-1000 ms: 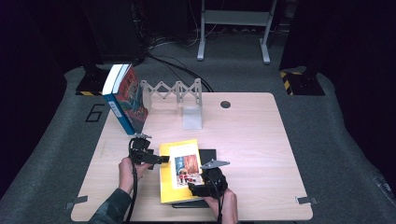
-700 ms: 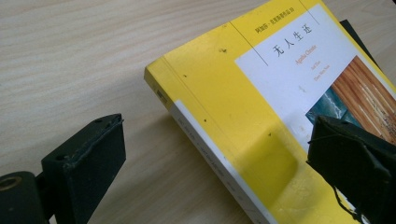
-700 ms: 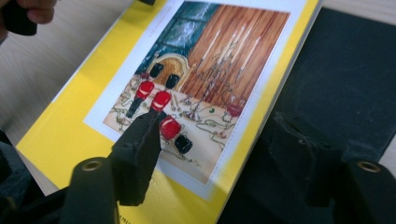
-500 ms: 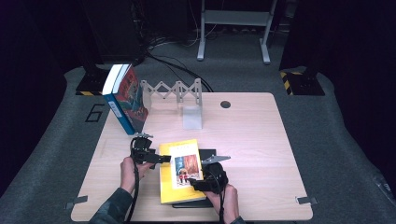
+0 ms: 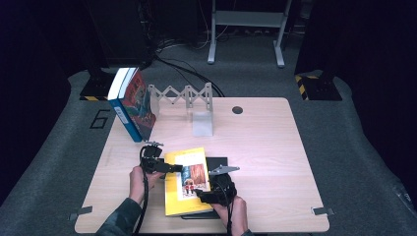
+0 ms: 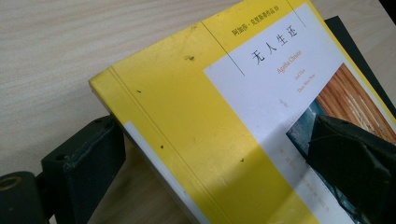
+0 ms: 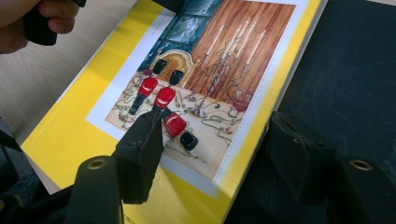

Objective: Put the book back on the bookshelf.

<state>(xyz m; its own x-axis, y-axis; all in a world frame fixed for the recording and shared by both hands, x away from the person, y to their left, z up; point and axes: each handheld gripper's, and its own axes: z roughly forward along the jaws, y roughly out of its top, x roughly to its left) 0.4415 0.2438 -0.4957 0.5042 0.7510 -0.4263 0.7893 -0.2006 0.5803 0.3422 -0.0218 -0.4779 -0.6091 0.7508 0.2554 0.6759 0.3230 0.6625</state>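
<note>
The table [image 5: 255, 147] is brightly lit amid dark surroundings, and both gripper views look soft and slightly blurred.

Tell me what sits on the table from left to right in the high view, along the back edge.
Blue book standing upright → grey zigzag rack → pale block → round dark hole in the table.

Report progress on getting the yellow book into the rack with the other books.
Done: two books already lean upright at the white accordion rack. In hand: the yellow paperback has each gripper's jaws astride an edge, left gripper at the spine, right gripper at the opposite side; a firm clamp cannot be confirmed. Left: lifting it off the black mat, standing it in the rack.
</note>
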